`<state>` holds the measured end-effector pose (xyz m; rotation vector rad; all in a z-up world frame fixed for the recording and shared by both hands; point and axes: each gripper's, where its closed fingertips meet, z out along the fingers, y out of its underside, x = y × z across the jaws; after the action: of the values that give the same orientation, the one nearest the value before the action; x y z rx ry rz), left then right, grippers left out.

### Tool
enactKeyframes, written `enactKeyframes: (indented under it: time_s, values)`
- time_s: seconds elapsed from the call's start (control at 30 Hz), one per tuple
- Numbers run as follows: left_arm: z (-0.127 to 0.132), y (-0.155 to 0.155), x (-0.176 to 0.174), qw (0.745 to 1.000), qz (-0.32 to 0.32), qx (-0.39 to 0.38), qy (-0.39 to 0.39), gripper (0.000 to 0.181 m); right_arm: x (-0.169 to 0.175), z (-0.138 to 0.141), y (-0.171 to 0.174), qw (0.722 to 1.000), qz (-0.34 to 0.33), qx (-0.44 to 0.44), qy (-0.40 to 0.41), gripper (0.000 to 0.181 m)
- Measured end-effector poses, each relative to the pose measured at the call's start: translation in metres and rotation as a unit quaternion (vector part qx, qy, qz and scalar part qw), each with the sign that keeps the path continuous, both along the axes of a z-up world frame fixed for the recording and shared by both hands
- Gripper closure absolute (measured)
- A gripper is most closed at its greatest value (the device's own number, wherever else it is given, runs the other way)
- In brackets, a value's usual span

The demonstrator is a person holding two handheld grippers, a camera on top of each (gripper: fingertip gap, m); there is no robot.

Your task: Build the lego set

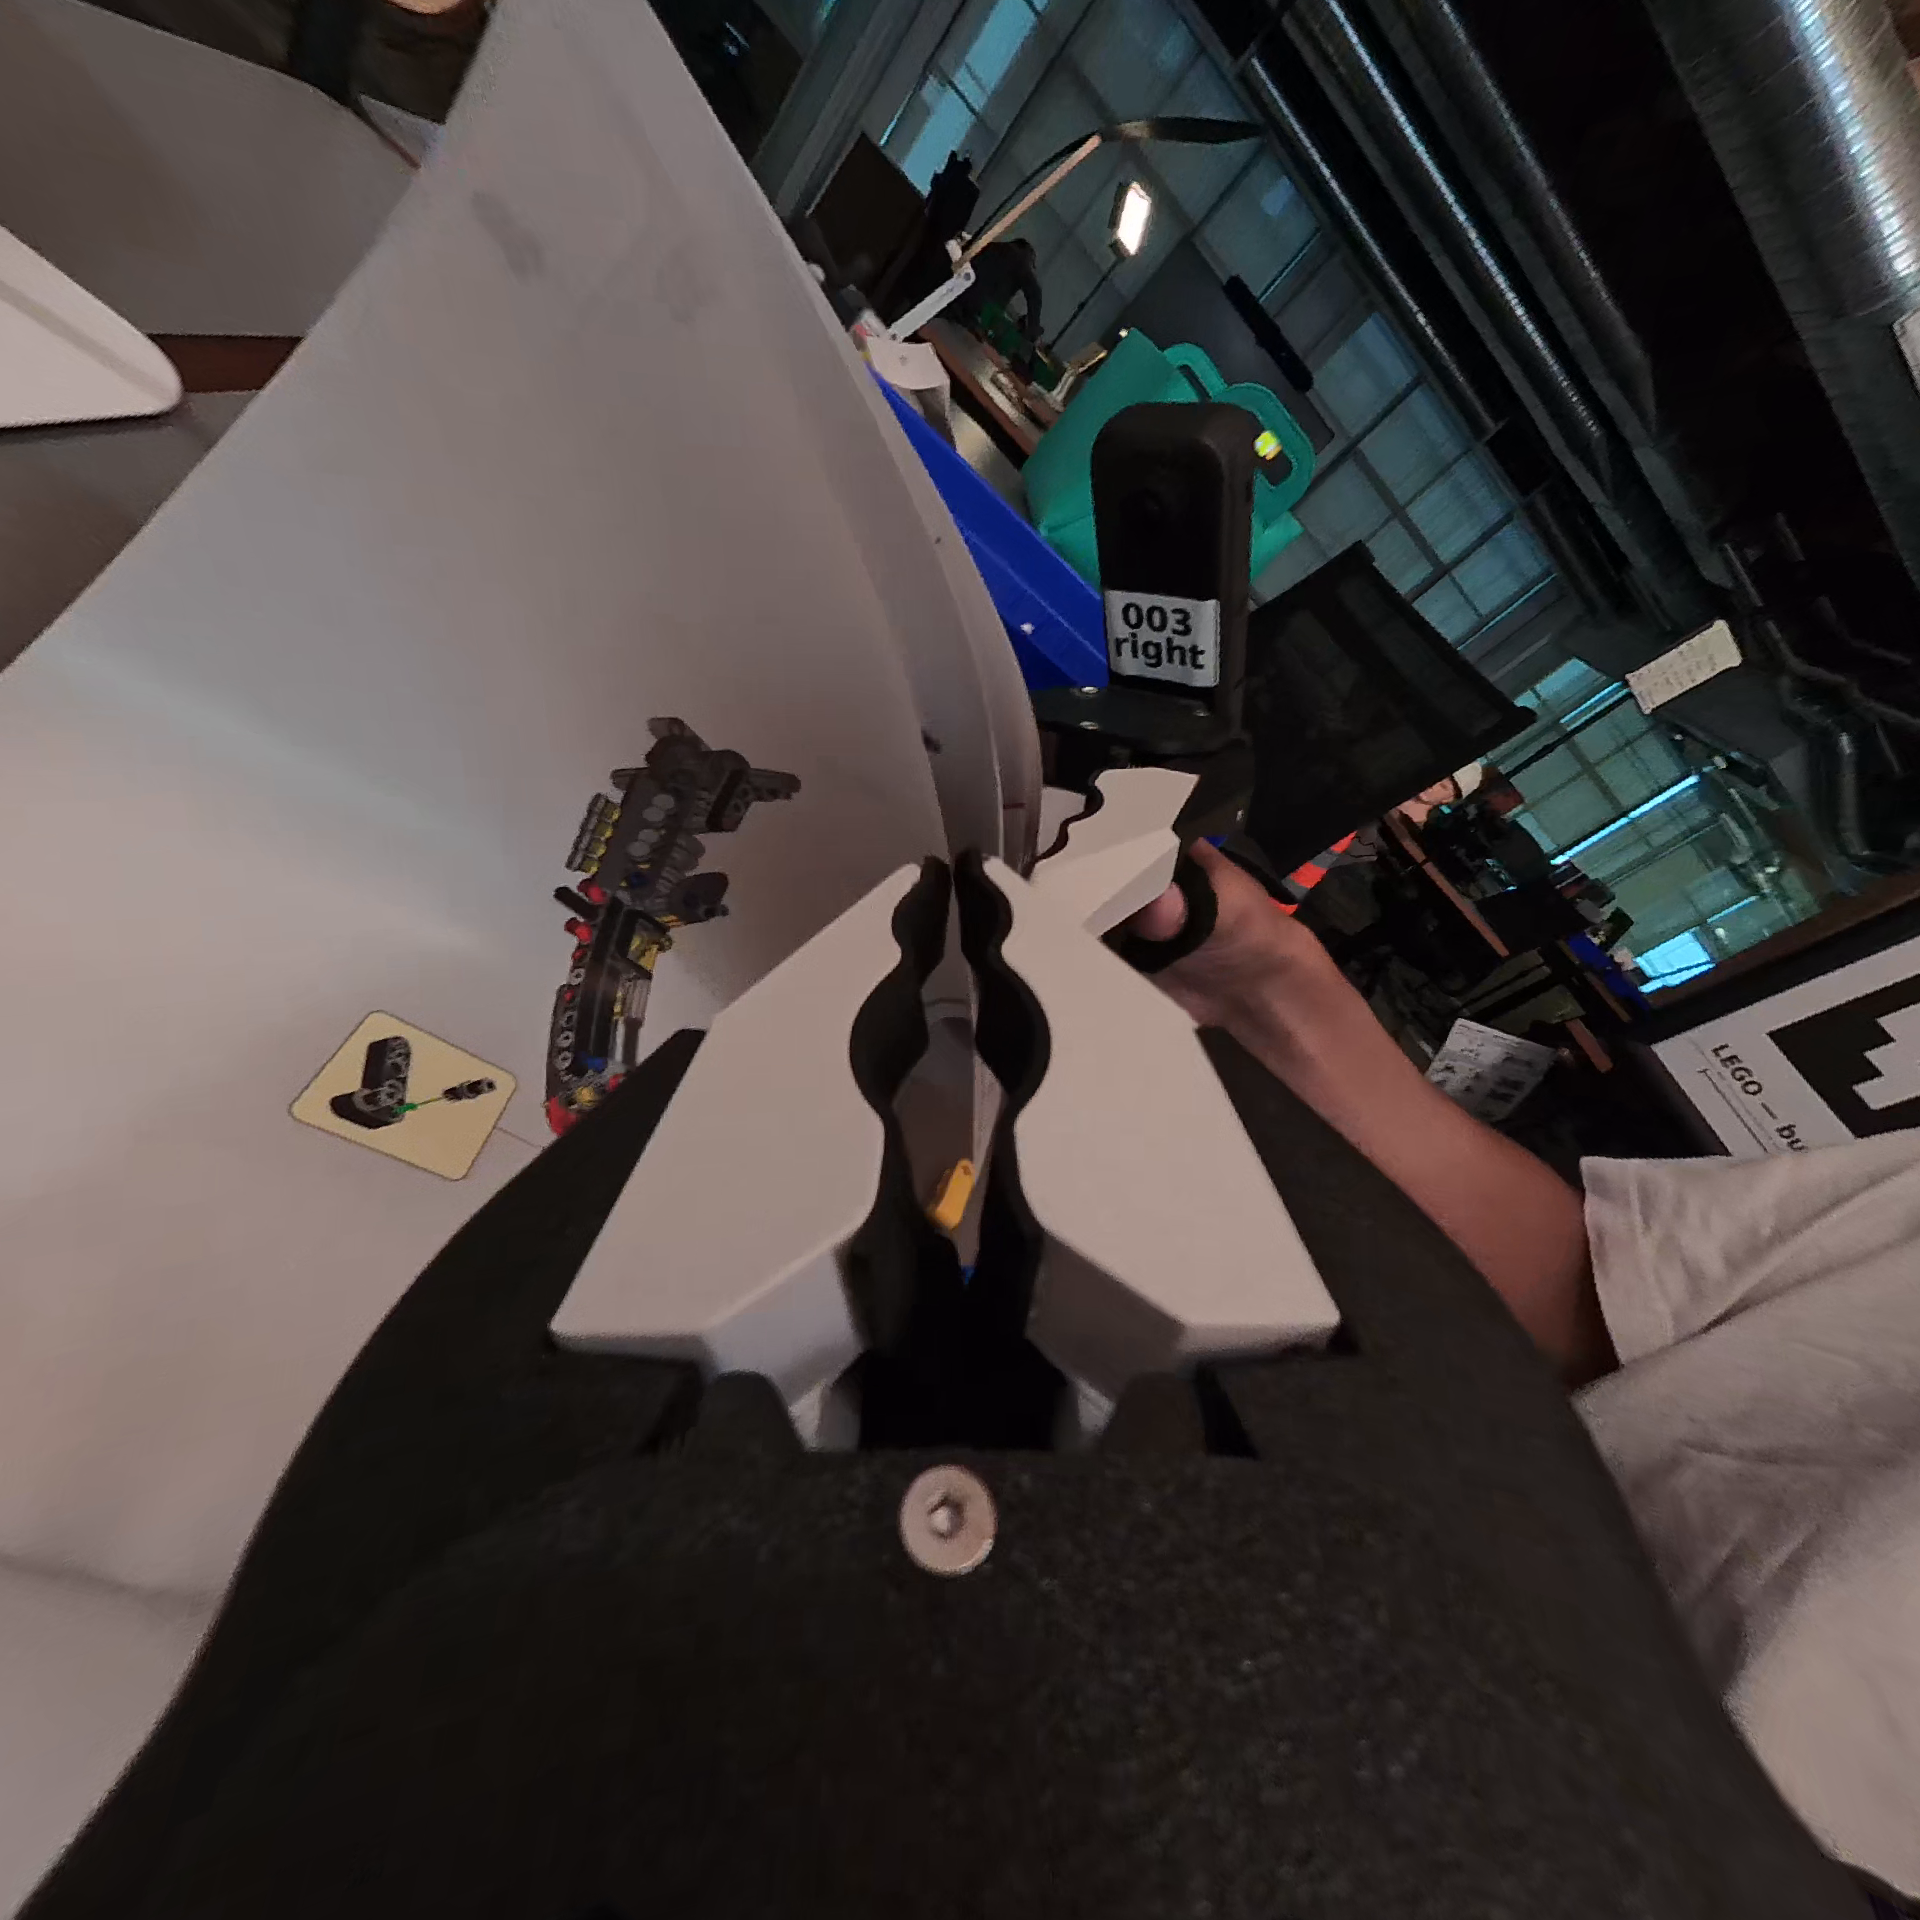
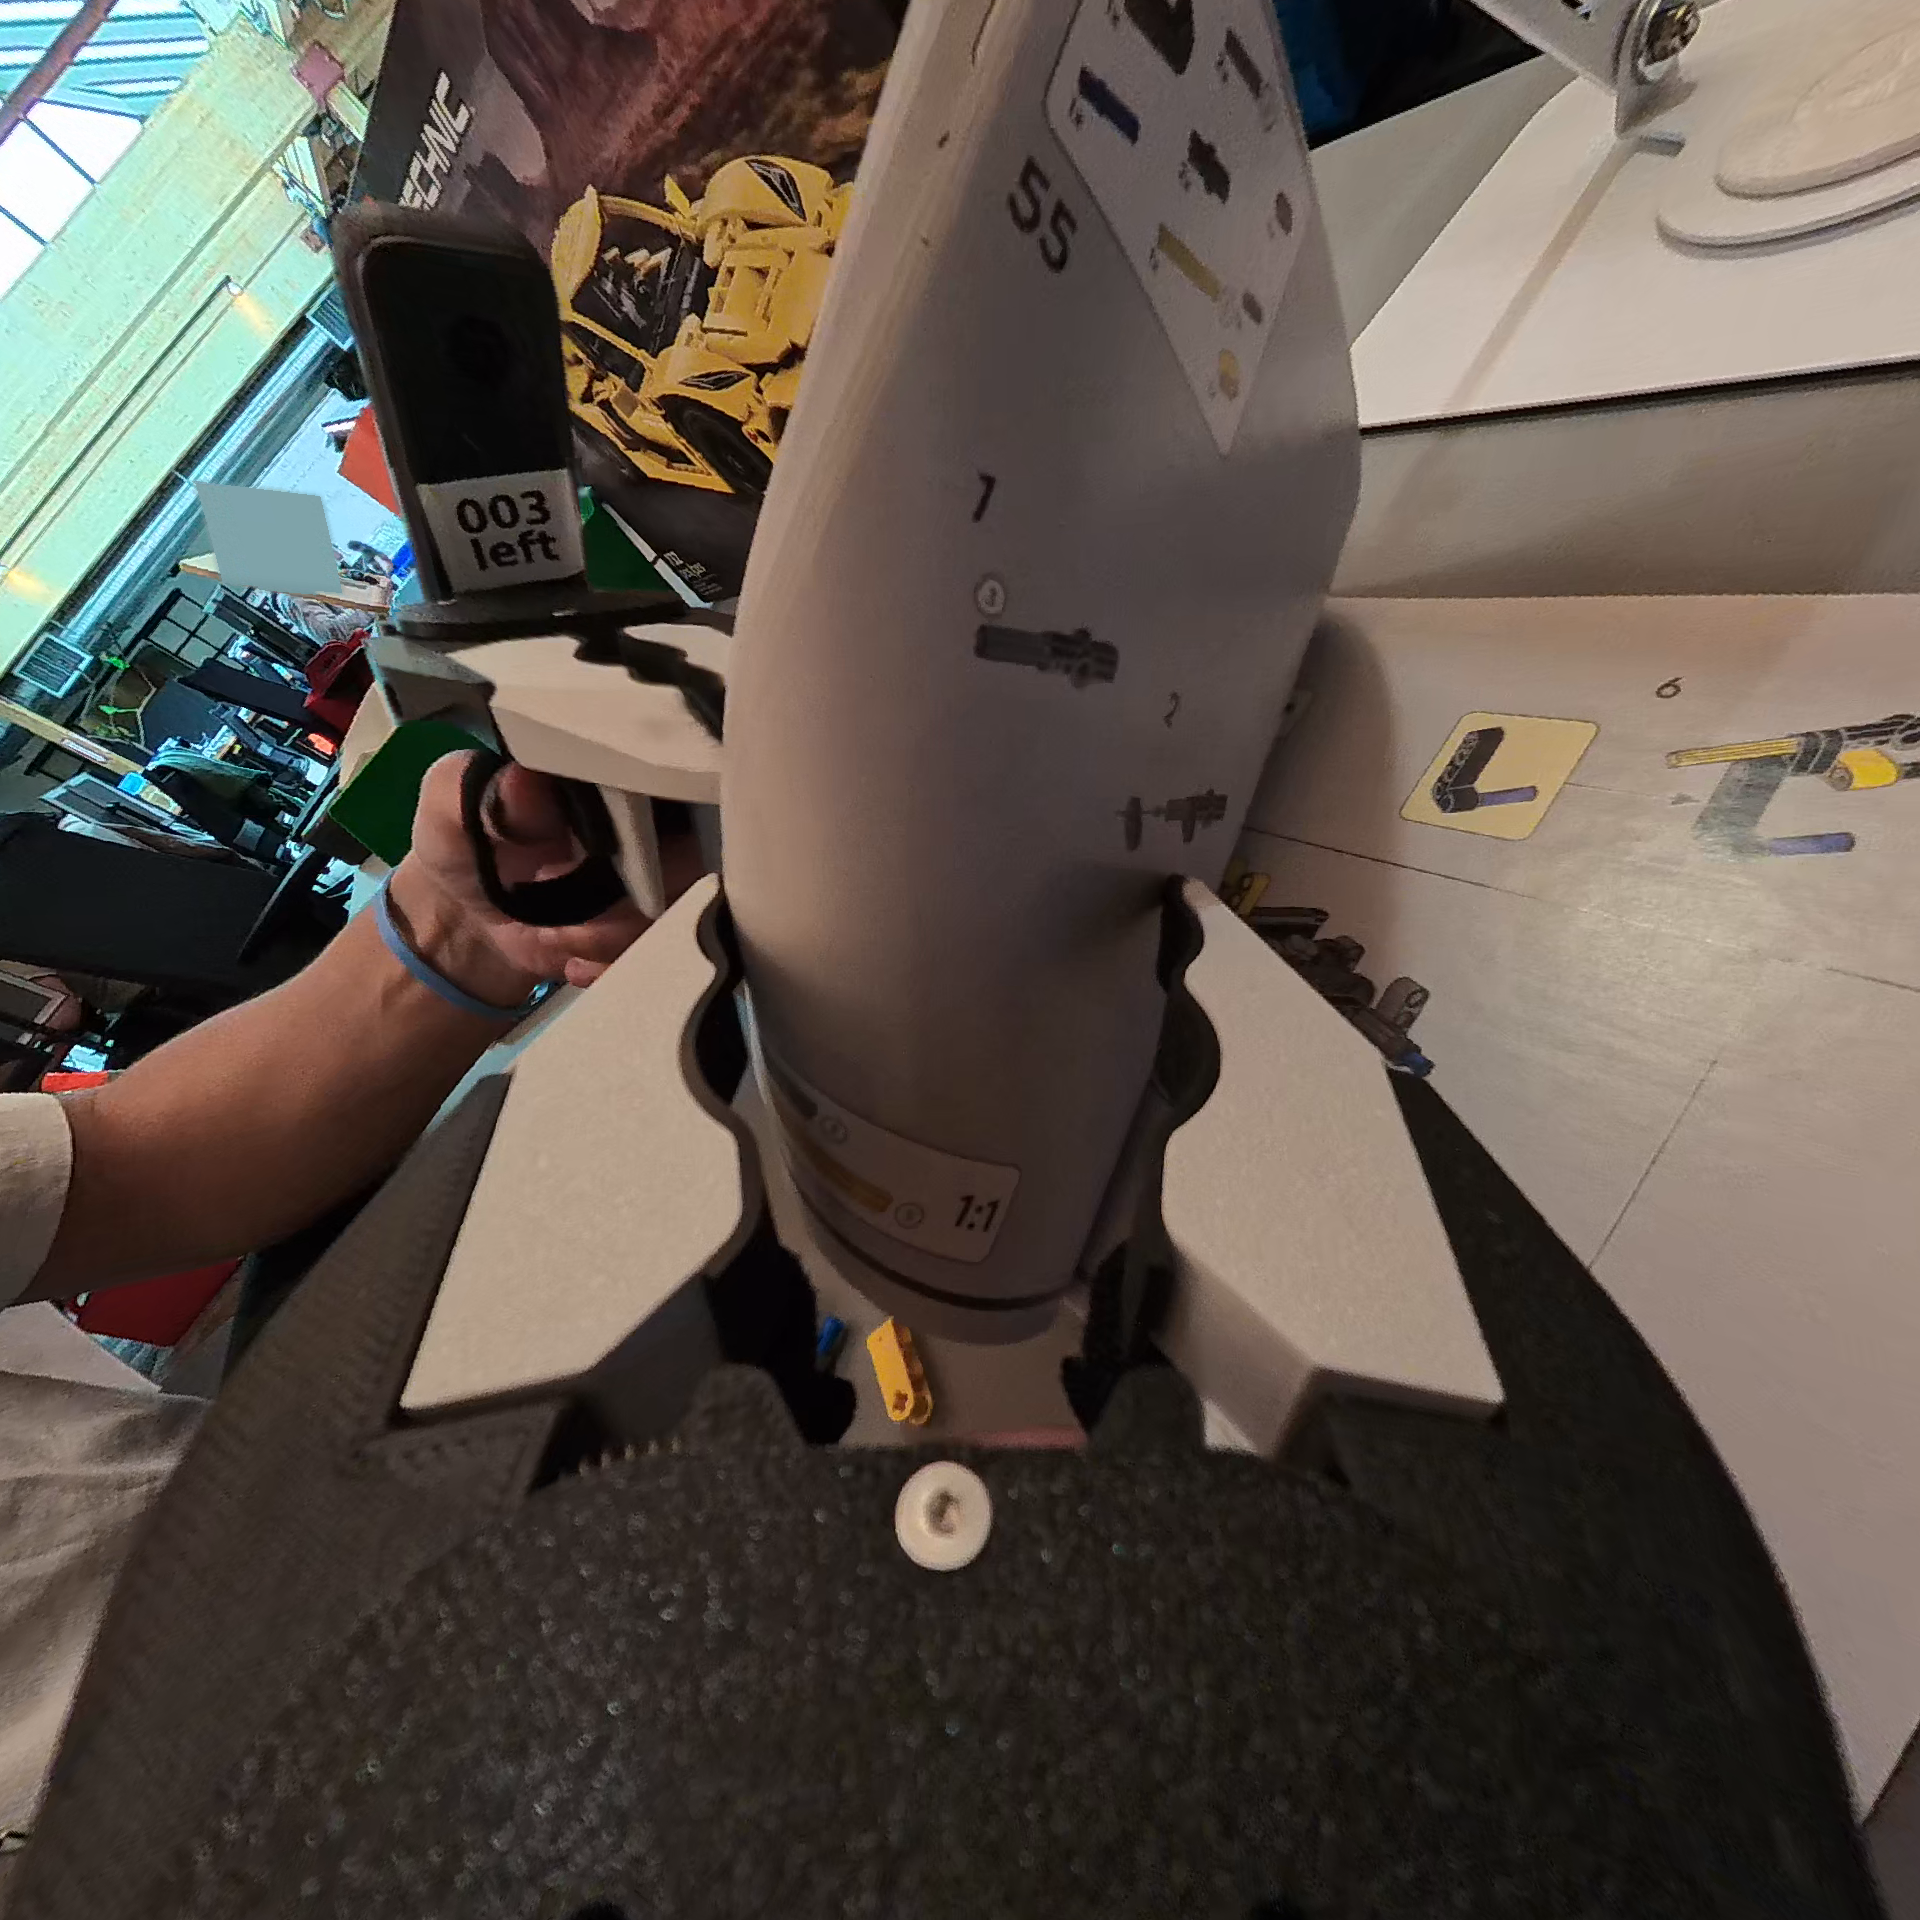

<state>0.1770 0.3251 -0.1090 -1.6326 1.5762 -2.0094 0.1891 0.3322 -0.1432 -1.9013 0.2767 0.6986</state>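
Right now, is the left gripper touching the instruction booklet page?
Touching. The left wrist view shows the left gripper with its tips shut on the edge of the instruction booklet page, no gap between them.

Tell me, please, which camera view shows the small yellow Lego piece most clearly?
The right wrist view: the yellow Lego piece lies in the open behind the right gripper, its holes visible, under the lifted manual page. The left wrist view shows only a yellow sliver in the gap between the left gripper fingers.
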Motion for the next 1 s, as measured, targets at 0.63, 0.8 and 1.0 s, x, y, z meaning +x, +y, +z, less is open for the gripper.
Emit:
enactKeyframes:
  time_s: [0.63, 0.8, 1.0]
  values:
    - [-0.008, 0.124, -0.140, 0.978, 0.142, 0.073, 0.131, 0.181, 0.024, 0.014, -0.021, 0.939, -0.093, -0.131, -0.303, 0.107]
    - [-0.017, 0.168, -0.209, 0.961, 0.189, 0.102, 0.174, 0.181, -0.036, -0.030, 0.008, 0.946, 0.061, -0.168, -0.270, 0.127]
    - [-0.041, 0.198, -0.262, 0.947, 0.212, 0.091, 0.223, 0.181, -0.082, -0.033, 0.034, 0.943, 0.141, -0.146, -0.265, 0.152]
